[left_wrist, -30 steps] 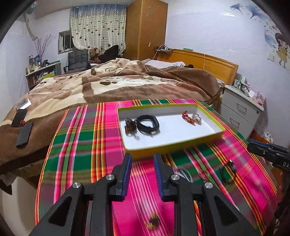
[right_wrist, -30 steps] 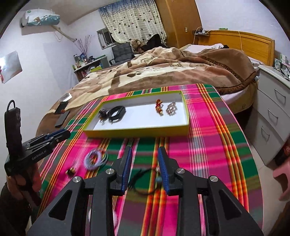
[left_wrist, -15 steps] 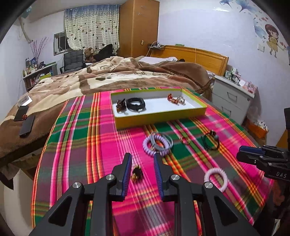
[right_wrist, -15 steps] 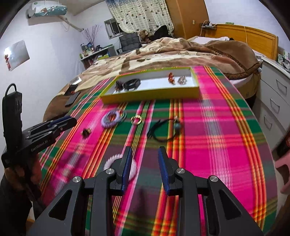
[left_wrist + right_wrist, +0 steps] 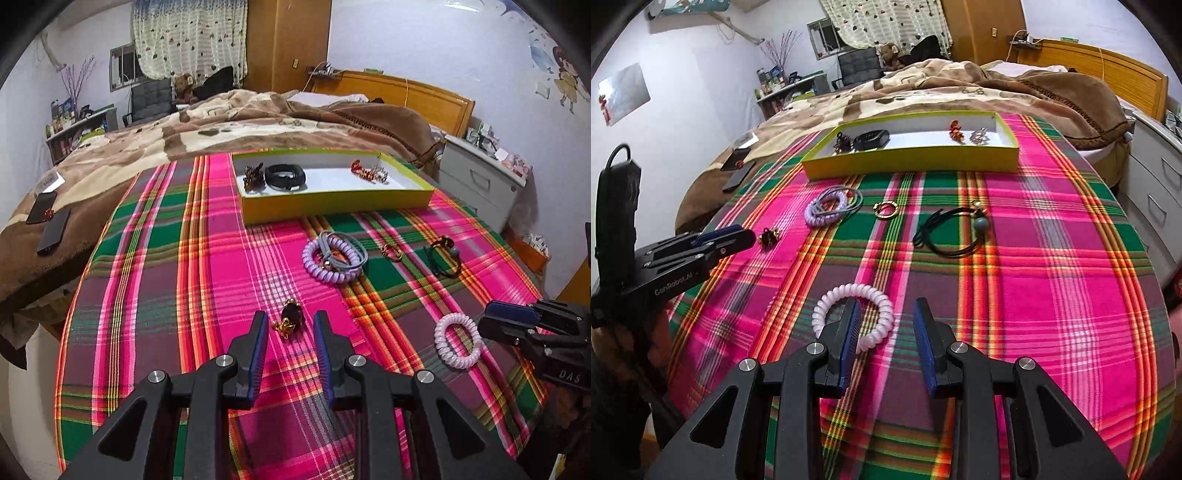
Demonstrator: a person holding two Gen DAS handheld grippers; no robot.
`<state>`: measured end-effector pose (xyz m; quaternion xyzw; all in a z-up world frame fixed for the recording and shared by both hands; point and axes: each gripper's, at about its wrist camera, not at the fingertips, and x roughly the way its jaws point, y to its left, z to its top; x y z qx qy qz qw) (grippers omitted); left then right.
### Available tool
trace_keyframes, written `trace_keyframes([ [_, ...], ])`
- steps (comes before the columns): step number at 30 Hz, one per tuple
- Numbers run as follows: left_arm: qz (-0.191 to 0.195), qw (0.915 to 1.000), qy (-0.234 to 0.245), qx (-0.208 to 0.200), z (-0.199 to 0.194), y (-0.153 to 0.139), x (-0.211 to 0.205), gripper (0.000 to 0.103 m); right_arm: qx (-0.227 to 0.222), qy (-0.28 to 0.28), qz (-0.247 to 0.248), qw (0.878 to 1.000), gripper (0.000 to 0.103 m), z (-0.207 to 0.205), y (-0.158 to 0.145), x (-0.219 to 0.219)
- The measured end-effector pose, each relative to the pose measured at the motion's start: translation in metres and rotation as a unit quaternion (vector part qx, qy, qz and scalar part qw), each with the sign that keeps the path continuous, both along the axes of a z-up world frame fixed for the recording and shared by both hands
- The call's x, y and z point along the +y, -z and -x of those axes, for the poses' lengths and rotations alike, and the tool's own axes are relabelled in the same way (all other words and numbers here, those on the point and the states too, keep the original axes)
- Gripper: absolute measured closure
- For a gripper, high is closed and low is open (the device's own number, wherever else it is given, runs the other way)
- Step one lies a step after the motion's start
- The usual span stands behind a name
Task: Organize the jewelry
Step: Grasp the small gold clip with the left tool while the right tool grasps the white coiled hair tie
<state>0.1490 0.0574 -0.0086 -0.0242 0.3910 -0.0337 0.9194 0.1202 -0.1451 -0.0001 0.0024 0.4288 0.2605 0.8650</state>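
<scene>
A yellow-rimmed tray (image 5: 332, 208) (image 5: 912, 166) at the table's far side holds several jewelry pieces. Loose on the plaid cloth lie a small gold-and-black piece (image 5: 290, 321) (image 5: 769, 236), a purple coil band with a grey cord (image 5: 334, 256) (image 5: 829, 208), a gold ring (image 5: 391, 253) (image 5: 885, 210), a black cord with a bead (image 5: 445, 256) (image 5: 955, 232) and a pale pink coil band (image 5: 458, 345) (image 5: 855, 314). My left gripper (image 5: 290, 332) is open, its fingertips on either side of the gold-and-black piece. My right gripper (image 5: 888, 325) is open, its left finger over the pink coil band.
The round table has a pink and green plaid cloth (image 5: 221, 258). A bed with a brown blanket (image 5: 258, 122) lies behind it, with phones (image 5: 48, 221) on its edge. A white drawer unit (image 5: 480, 184) stands to the right.
Both grippers have pulled back from the tray toward the near side of the table. The left now frames the gold-and-black piece; the right now reaches the pink coil band.
</scene>
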Motion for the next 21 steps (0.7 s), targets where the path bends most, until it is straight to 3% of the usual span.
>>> trace_keyframes([
  [11,-0.011,0.9993,0.006,0.035,-0.018,0.01,-0.002,0.079,0.009,-0.01,0.023,1.0,0.074,-0.002,0.009,0.013],
  [15,-0.024,0.9981,0.013,0.055,-0.028,0.016,-0.006,0.079,0.005,-0.014,0.037,0.999,0.08,-0.001,0.009,0.016],
  [19,-0.036,0.9977,0.016,0.055,-0.032,0.017,-0.011,0.079,0.0,-0.015,0.049,0.999,0.092,0.0,0.01,0.019],
  [21,-0.044,0.9975,0.017,0.053,-0.032,0.017,-0.014,0.079,-0.004,-0.015,0.053,0.998,0.092,0.001,0.009,0.02],
])
